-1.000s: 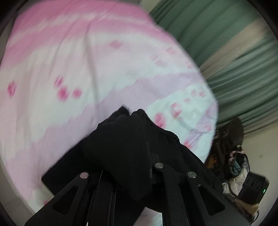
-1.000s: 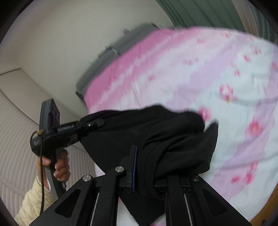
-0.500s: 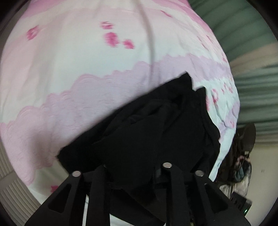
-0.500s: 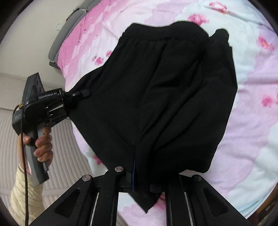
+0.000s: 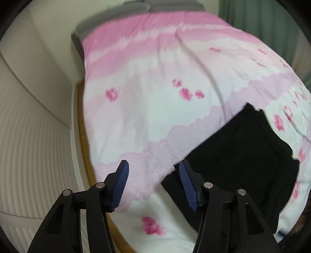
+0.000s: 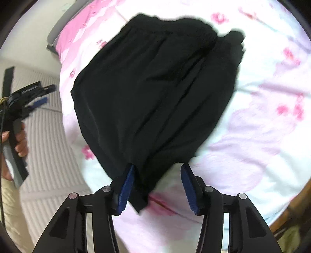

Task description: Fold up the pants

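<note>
- Looking down the right gripper, its blue ribbed pads are spread wide, gripping nothing; the hem of the black fabric pants droops between them, brushing the left pad.
- Left gripper is spread wide too, nothing in it, with the pants' edge just beside its right pad.
- Pants lie folded, fairly flat, on the pink and white flowered bedspread.
- Farther back: grey headboard, green curtain.
</note>
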Motion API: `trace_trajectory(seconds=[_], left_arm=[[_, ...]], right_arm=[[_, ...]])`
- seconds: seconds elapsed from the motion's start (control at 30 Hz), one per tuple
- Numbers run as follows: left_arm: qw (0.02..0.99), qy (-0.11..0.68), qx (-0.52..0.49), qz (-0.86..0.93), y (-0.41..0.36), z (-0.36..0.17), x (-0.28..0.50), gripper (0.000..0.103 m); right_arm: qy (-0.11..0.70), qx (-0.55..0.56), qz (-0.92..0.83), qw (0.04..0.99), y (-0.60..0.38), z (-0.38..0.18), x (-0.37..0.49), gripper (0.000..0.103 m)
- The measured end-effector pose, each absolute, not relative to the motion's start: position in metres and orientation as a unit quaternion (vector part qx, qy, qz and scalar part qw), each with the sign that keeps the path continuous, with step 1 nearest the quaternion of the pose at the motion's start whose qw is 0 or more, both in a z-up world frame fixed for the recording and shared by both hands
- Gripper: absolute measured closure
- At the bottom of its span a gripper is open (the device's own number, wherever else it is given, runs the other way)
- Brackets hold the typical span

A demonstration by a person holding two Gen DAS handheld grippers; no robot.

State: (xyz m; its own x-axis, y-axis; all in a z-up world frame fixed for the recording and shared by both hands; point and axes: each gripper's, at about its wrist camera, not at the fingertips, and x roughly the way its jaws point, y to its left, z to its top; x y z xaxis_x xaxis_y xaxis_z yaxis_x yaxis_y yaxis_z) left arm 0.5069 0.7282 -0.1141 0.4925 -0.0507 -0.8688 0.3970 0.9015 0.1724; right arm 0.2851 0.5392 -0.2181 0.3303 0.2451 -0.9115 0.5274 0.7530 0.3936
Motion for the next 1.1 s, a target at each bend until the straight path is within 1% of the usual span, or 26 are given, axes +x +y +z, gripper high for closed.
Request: trace_trajectory(seconds=[0.03,0.1,0.13,0.2,0.23,0.27,0.3,0.37,0.53,0.73,0.77,0.93,1.1], left_arm=[[0.849,0.477,0.181,-0.142,0.728,-0.104,0.491,0.043],[0.855,0.458,0.188,-0.155,0.724,-0.087,0.461,0.038],[0.861,0.445,0.192,-0.156,0.721,-0.077,0.441,0.036],[0.871,0.421,0.200,-0.156,0.708,-0.061,0.404,0.027],[0.873,0.413,0.205,-0.158,0.699,-0.054,0.387,0.025],[0.876,0.403,0.211,-0.161,0.690,-0.047,0.369,0.019],[0.879,0.391,0.216,-0.165,0.678,-0.040,0.348,0.014],[0.885,0.370,0.224,-0.171,0.652,-0.027,0.304,0.009],[0.893,0.367,0.190,-0.177,0.585,-0.002,0.225,0.005],[0.908,0.342,0.170,-0.172,0.492,0.025,0.134,0.003],[0.910,0.337,0.166,-0.174,0.477,0.029,0.121,0.002],[0.912,0.327,0.168,-0.182,0.415,0.039,0.070,0.000],[0.918,0.320,0.160,-0.173,0.367,0.043,0.046,0.000]], right_arm=[[0.565,0.321,-0.096,0.754,0.533,-0.208,0.279,0.048],[0.549,0.291,-0.092,0.778,0.521,-0.189,0.267,0.039],[0.538,0.270,-0.089,0.793,0.512,-0.176,0.259,0.037],[0.519,0.233,-0.092,0.818,0.497,-0.152,0.244,0.030],[0.507,0.210,-0.094,0.831,0.486,-0.138,0.235,0.028],[0.495,0.191,-0.096,0.842,0.477,-0.125,0.226,0.025],[0.483,0.174,-0.099,0.852,0.466,-0.114,0.213,0.024],[0.457,0.137,-0.106,0.873,0.444,-0.087,0.191,0.020],[0.414,0.081,-0.093,0.902,0.392,-0.038,0.142,0.018],[0.393,0.069,-0.066,0.914,0.325,-0.003,0.080,0.017],[0.390,0.063,-0.063,0.917,0.308,0.004,0.062,0.017],[0.374,0.041,-0.053,0.925,0.253,0.020,0.014,0.017],[0.363,0.034,-0.058,0.929,0.207,0.031,-0.008,0.017]])
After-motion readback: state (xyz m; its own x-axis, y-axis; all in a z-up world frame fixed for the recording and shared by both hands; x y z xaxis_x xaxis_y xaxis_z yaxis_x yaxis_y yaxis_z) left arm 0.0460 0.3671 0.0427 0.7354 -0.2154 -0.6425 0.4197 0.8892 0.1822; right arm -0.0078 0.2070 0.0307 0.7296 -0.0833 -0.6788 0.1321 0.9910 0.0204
